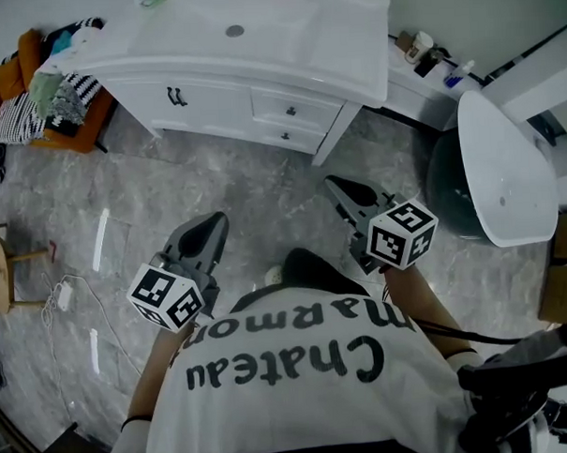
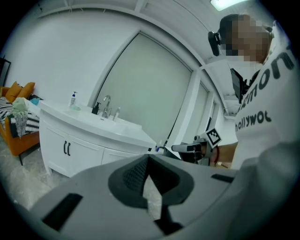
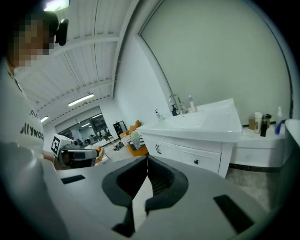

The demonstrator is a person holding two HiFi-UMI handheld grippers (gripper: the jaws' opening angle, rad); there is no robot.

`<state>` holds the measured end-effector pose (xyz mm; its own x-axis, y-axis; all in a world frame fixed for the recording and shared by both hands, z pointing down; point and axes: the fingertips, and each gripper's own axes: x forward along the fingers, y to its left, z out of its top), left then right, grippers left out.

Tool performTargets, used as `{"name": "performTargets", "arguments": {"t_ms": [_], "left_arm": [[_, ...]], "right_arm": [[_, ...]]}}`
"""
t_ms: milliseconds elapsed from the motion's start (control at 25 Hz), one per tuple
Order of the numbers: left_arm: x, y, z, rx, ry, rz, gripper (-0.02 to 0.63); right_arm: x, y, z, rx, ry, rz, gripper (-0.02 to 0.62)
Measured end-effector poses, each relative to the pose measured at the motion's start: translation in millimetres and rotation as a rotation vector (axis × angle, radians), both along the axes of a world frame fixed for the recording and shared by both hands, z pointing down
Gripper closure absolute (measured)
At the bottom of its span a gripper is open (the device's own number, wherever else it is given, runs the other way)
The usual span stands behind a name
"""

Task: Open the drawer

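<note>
The drawer (image 1: 276, 106) is shut, well apart from the left tool (image 1: 216, 222) and right tool (image 1: 335, 185) (the approach, I judge). Both are closed and empty; next, one must open onto its knob (image 1: 292, 110).

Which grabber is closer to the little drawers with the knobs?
Right. In the head view the right gripper is just short of the drawers; the left gripper is farther back, off to their left. Neither touches them.

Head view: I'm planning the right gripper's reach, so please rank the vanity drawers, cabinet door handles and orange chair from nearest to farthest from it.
1. Vanity drawers, just ahead of the right gripper.
2. Cabinet door handles, further left.
3. Orange chair, far left.
</note>
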<state>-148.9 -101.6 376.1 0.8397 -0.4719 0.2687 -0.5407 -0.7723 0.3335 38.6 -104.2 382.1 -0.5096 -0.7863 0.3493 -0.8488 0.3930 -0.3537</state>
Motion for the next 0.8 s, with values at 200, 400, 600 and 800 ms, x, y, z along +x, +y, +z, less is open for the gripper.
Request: {"name": "performTargets", "arguments": {"t_ms": [200, 400, 600, 800], "left_arm": [[15, -22, 4, -0.007, 0.017, 0.001, 0.598], [23, -48, -2, 0.006, -0.002, 0.000, 0.598], [27, -78, 5, -0.007, -0.021, -0.004, 0.598], [24, -114, 17, 0.054, -0.014, -0.018, 0.598]], "right_arm": [[10, -29, 20, -0.008, 0.083, 0.068, 0.584], [11, -77, 48, -0.027, 0.066, 0.094, 0.584], [11, -126, 84, -0.079, 0.078, 0.081, 0.583], [24, -169, 143, -0.177, 0.103, 0.139, 0.569]]}}
